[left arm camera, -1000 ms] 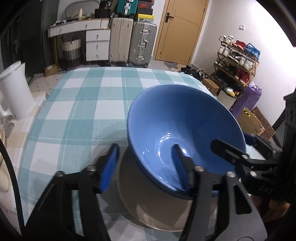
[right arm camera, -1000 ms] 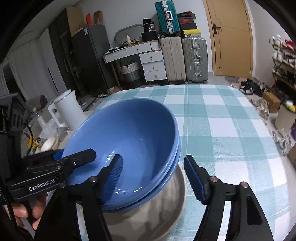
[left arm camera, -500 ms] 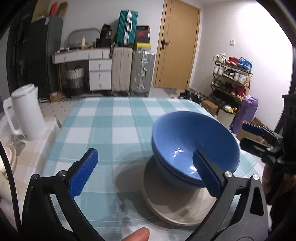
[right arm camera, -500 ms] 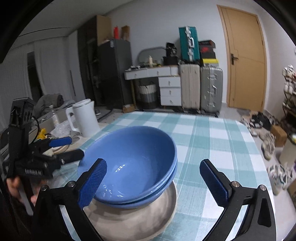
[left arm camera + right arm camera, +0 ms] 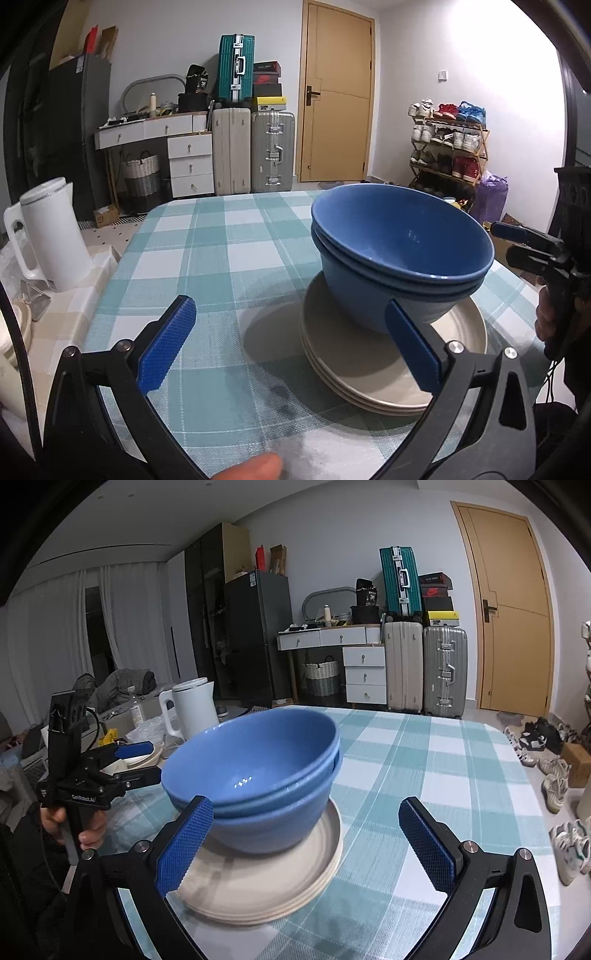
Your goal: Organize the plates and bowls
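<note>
Though they look hard and shiny, the two blue bowls (image 5: 400,254) would most likely crack if dropped, and their smooth sides could slip, so the thick top rim looks like the best place to hold them. They sit one inside the other on a pile of cream plates (image 5: 391,365), just ahead of the left gripper (image 5: 291,347) and a bit to its right. The left gripper is wide apart and holds nothing; its right pad only covers part of the lower bowl in the picture. From the right gripper (image 5: 304,843), also wide apart and holding nothing, the pile sits just ahead and to its left. The plates are thin and flat, so a gripper would need to pinch the edge of one. The pile sits near the front of the checked bench (image 5: 436,760). Lots of bare cloth lies ahead of both grippers. A white kettle (image 5: 51,236) stands off the bench, far to the left.
</note>
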Demonstrator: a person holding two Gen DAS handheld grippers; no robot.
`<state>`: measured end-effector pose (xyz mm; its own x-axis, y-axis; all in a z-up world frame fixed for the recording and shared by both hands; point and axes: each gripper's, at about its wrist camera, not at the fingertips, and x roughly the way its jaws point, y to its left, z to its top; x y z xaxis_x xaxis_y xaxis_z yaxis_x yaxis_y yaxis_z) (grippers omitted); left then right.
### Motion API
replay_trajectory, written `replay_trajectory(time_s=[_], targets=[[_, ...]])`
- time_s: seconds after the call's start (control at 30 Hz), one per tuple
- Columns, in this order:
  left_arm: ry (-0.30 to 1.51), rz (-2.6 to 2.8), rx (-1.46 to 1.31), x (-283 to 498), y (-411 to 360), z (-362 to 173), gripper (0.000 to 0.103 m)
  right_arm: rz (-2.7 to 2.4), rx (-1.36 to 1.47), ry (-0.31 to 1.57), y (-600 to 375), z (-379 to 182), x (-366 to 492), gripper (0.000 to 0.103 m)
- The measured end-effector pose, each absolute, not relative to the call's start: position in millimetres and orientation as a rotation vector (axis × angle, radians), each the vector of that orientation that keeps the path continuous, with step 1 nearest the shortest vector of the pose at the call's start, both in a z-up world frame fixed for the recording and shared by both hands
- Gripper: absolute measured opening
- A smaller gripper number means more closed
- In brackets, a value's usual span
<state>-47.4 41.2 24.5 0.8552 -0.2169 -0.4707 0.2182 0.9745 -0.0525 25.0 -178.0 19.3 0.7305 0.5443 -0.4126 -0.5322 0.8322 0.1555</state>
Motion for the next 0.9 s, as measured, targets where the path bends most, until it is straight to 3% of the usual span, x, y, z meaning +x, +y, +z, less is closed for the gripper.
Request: replay_trajectory(time_s=[0.9], targets=[[0.427, -0.21, -0.033, -47, 48, 13, 0.102, 0.646, -0.013, 0.391, -173, 3, 6, 0.102]])
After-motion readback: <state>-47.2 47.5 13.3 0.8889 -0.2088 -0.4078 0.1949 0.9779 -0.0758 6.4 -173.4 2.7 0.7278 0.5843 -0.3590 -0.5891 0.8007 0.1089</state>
